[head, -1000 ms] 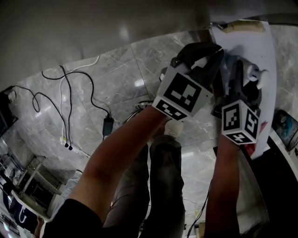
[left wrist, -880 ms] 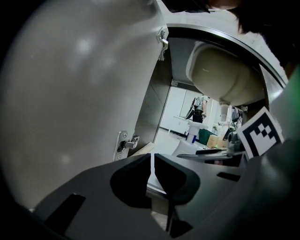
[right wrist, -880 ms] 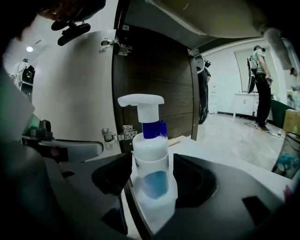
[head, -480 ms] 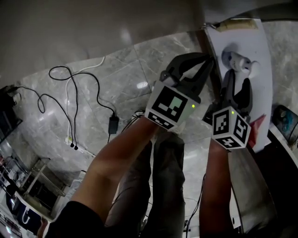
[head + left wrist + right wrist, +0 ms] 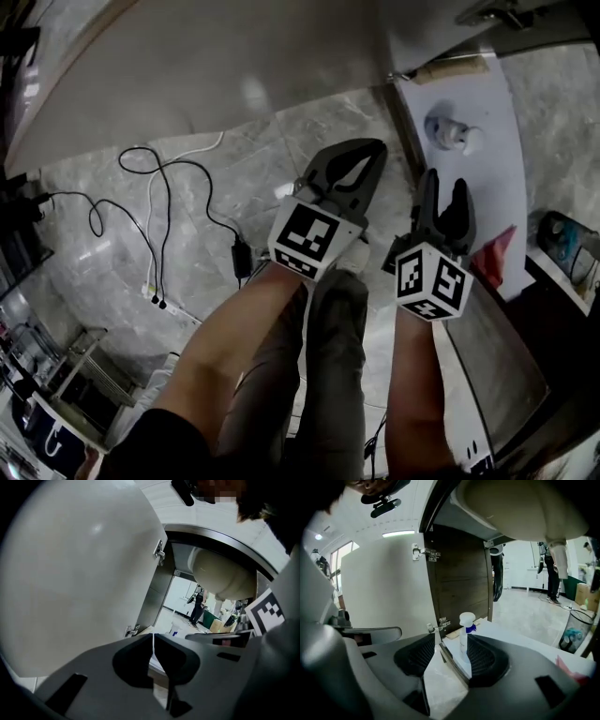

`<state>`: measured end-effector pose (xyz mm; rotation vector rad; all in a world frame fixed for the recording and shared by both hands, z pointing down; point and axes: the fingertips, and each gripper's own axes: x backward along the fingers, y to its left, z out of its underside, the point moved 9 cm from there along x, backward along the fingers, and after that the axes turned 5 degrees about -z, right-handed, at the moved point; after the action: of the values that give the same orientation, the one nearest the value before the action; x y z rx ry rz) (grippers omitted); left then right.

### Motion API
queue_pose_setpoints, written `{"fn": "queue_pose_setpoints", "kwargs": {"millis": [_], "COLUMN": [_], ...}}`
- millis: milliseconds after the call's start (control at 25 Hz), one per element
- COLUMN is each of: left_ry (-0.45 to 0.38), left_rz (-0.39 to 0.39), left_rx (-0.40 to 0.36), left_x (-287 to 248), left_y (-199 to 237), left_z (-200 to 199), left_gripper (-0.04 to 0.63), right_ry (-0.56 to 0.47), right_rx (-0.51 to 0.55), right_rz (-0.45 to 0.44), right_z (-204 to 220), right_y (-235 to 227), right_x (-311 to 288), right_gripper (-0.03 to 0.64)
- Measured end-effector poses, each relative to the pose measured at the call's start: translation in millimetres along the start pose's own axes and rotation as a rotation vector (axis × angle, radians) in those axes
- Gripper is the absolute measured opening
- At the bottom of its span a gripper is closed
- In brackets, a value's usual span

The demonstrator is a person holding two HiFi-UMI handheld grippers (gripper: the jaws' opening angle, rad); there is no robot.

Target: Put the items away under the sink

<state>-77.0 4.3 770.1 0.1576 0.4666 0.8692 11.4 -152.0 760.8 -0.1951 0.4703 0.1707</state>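
A white spray bottle with a blue collar stands upright on the white floor of the cabinet under the sink. In the right gripper view the spray bottle shows some way beyond the jaws, apart from them. My right gripper is open and holds nothing, a short way back from the bottle. My left gripper hangs to its left over the marble floor, its jaws shut tip to tip with nothing between them.
The white cabinet door stands open at the left. The sink bowl hangs overhead. Black cables and an adapter lie on the floor. A wire bin and a red scrap are at right.
Both grippers have drawn back from the cabinet toward the person. The right gripper has let go of the spray bottle, which now stands alone on the cabinet floor.
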Motion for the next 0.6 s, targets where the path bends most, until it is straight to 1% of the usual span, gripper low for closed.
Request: {"fn": "queue_pose_setpoints", "kwargs": {"millis": [40,80,120,200,320,600], "left_ry": [0.003,0.007,0.011,0.019,0.031,0.038], "left_rz": [-0.002,-0.003,-0.002,0.005,0.021,0.003], "left_rx": [0.002,0.002,0.003,-0.001,-0.027,-0.029], "left_x": [4.5,8.4,11.8,18.3,29.1,57.0], "left_y": [-1.1,-2.9,-5.4,-11.3,-18.2,-27.0], "left_z": [-3.5,-7.1,-11.1,-19.7,-33.4,-63.9], "left_gripper": [0.014,0.014,0.014,0.014,0.014,0.014], "right_ry": [-0.001,-0.003,-0.006,-0.012,-0.016,-0.002], "right_rx": [0.012,0.021,0.027,0.028,0.019,0.023], "right_rz": [0.003,0.010,0.016,0.024,0.028,-0.007], "right_z": [-4.6,-9.6,-14.8,-24.9,-39.0,-68.4], "right_y": [3.9,6.8,8.7,11.1,15.6,37.0], "right_x": [5.2,10.3,15.2,24.0,35.3,56.4], "right_gripper": [0.205,0.143,0.115,0.096,0.069,0.049]}}
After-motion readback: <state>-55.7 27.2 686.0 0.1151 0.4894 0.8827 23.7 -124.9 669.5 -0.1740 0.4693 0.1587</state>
